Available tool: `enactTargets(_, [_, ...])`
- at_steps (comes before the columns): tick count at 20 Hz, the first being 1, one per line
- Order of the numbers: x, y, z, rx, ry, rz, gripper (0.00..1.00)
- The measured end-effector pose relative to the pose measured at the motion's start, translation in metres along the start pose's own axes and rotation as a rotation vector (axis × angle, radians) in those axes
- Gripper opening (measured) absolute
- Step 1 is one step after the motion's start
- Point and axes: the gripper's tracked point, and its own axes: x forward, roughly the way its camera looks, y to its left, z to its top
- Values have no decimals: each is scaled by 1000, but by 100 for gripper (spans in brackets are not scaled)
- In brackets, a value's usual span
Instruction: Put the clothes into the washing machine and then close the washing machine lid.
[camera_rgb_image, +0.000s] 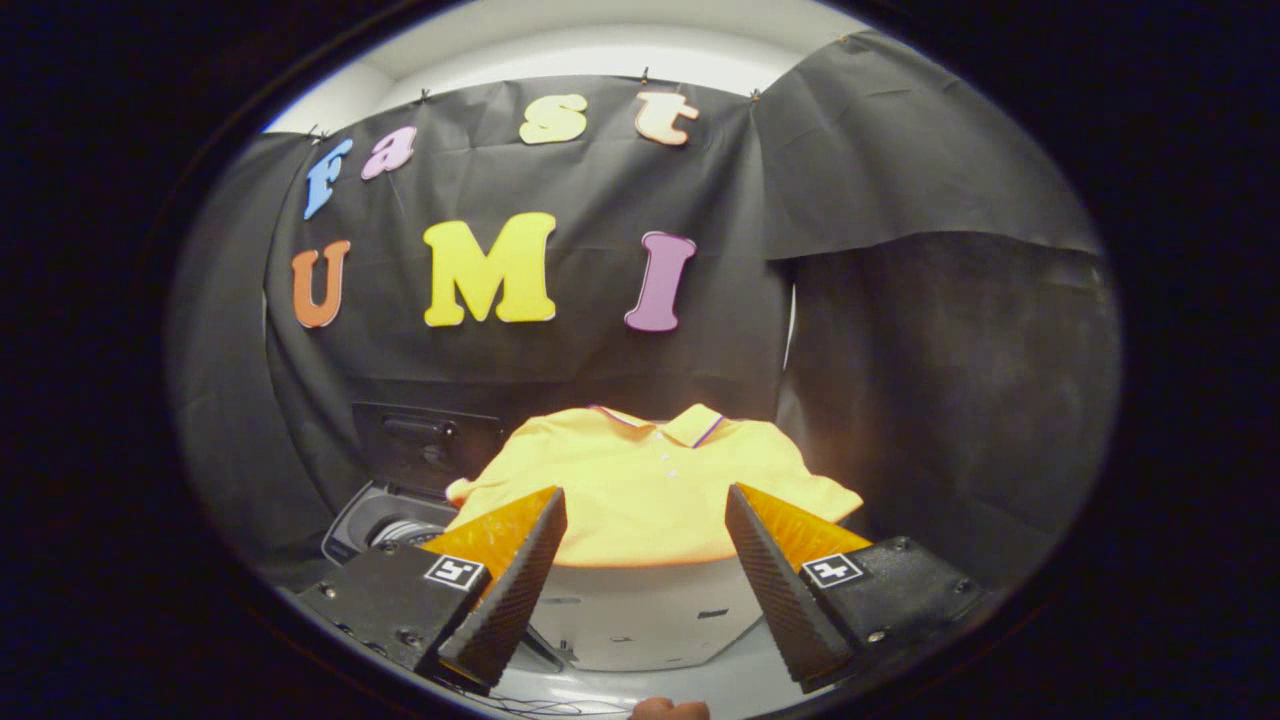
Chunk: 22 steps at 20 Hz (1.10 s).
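Gripper view: the gripper (645, 570) is shown wide open and empty, with a yellow polo shirt (650, 485) laid flat just ahead of and between its fingers on a white surface (650, 620). The washing machine opening (385, 525) is seen beyond the left finger, its lid (425, 445) raised. For a sound grasp, the shirt is probably best pinched at a bunched fold, so that less fabric trails outside the drum.

matt cloth shirt (650, 490) (soft), ribbed claw (645, 560) pads
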Motion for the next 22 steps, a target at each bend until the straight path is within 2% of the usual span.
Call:
enactTargets(7, [99,-9,3,-99,162,25,100])
enactTargets(12, [149,-16,-11,-23,288,61,100])
enactTargets(16, [169,-26,-22,-54,344,39,100])
enactTargets(19, [176,-24,-41,-67,412,55,100])
enactTargets(22, [175,-24,-42,-60,411,55,100])
